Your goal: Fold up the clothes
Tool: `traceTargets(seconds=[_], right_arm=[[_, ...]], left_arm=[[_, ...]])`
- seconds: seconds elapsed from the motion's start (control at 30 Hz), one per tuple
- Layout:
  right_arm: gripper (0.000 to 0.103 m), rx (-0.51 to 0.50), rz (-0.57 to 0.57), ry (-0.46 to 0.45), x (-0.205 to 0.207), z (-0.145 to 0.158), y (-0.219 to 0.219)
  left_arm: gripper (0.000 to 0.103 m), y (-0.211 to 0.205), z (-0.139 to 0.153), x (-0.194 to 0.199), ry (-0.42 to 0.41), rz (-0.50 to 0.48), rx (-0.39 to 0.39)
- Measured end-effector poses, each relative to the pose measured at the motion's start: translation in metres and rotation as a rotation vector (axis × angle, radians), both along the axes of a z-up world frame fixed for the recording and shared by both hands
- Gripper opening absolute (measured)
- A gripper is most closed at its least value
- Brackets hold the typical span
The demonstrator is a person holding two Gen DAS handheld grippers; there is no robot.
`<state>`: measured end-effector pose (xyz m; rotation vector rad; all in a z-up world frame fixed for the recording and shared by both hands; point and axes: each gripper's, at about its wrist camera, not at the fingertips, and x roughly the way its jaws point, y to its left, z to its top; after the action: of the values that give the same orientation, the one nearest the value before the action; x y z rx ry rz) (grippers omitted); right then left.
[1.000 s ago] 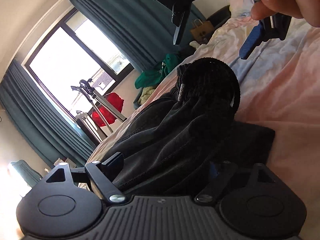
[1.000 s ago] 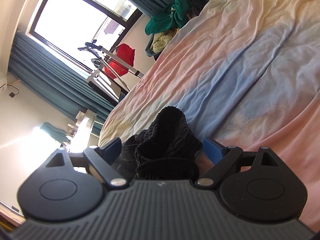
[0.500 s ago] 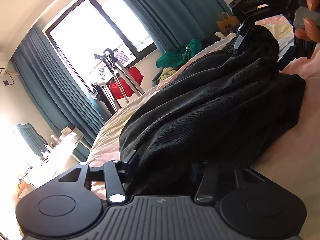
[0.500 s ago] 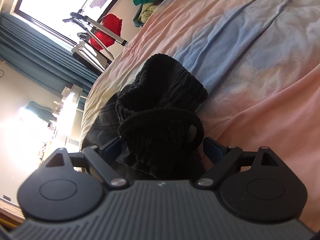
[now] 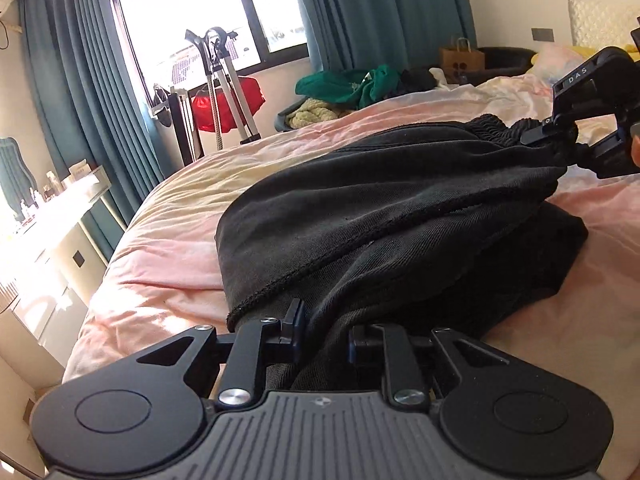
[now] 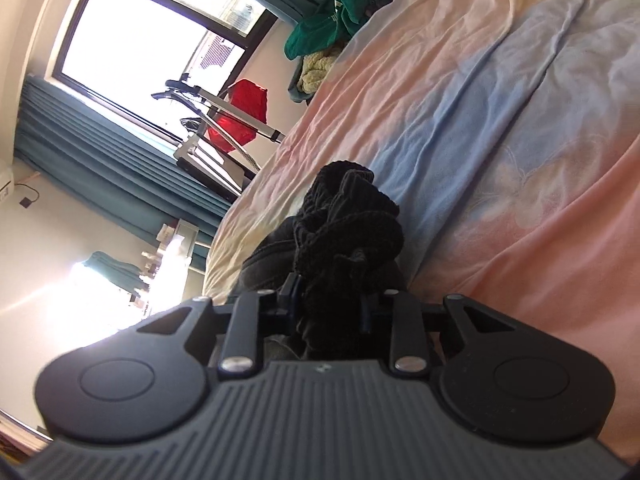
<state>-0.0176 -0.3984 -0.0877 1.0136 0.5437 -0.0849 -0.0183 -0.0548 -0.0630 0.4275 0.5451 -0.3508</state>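
A black garment (image 5: 400, 216) with a ribbed waistband (image 6: 348, 220) lies on a pastel pink, blue and yellow bed sheet (image 5: 168, 248). In the left wrist view my left gripper (image 5: 324, 330) is at the garment's near end. Its jaws are closing, and dark fabric is pinched between the pads. My right gripper (image 6: 328, 300) sits at the other end. Its jaws are closing too, with the bunched waistband squeezed between them. That same right gripper (image 5: 572, 142) appears at the far right of the left wrist view, and the cloth runs raised between the two.
A heap of green and yellow clothes (image 5: 348, 88) lies past the bed's far edge. By the window stand a red bag (image 5: 228, 100) and a metal stand. A paper bag (image 5: 460, 60) is behind. A white dresser (image 5: 52, 216) runs along the left. The sheet (image 6: 520, 120) spreads right.
My left gripper swung round to the garment's near end and closed on its fabric. The right gripper closed on the waistband. The cloth now stretches between them.
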Motion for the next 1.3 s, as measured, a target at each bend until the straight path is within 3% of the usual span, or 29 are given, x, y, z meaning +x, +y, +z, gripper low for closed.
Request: traceTargets(seconds=[0.1,0.37,0.47,0.53,0.6,0.63,0.7,0.8,0.93,1.07,1.13,1.23,1.3], right_arm=[[0.031,-0.002,-0.016,0.068,0.003,-0.013,0.003],[0.033,-0.011,-0.013,0.061,0.002,-0.011,0.007],[0.036,-0.014,-0.009,0.062,0.0,-0.009,0.008],[0.04,-0.032,0.006,0.056,-0.001,-0.004,0.009],[0.053,-0.069,0.022,0.049,-0.002,0.003,0.01],[0.058,-0.089,0.031,0.052,-0.002,0.005,0.011],[0.08,-0.127,0.048,0.066,0.0,0.008,0.015],[0.082,-0.127,0.108,0.124,0.008,-0.002,0.02],[0.083,-0.065,0.164,0.177,0.019,-0.021,0.022],[0.084,-0.013,0.177,0.184,0.03,-0.036,0.02],[0.084,0.037,0.19,0.175,0.035,-0.043,0.019],[0.086,0.139,0.197,0.078,0.027,-0.038,0.017],[0.086,0.188,0.208,0.0,0.021,-0.031,0.017]], left_arm=[[0.021,-0.007,-0.005,0.005,-0.002,0.002,0.004],[0.025,-0.011,-0.005,0.012,-0.027,-0.002,-0.009],[0.046,-0.005,0.007,0.001,-0.067,-0.072,-0.024],[0.069,0.006,0.019,-0.006,-0.085,-0.109,-0.086],[0.088,0.021,0.032,-0.01,-0.096,-0.117,-0.186],[0.089,0.031,0.038,-0.008,-0.085,-0.106,-0.256],[0.09,0.051,0.044,0.001,-0.034,-0.067,-0.4],[0.094,0.08,0.038,0.027,0.102,0.05,-0.582],[0.091,0.106,0.018,0.055,0.233,0.196,-0.673],[0.091,0.119,-0.004,0.076,0.376,0.247,-0.785],[0.089,0.116,-0.012,0.082,0.41,0.26,-0.787],[0.088,0.111,-0.016,0.083,0.404,0.271,-0.772],[0.088,0.114,-0.016,0.082,0.412,0.266,-0.802]])
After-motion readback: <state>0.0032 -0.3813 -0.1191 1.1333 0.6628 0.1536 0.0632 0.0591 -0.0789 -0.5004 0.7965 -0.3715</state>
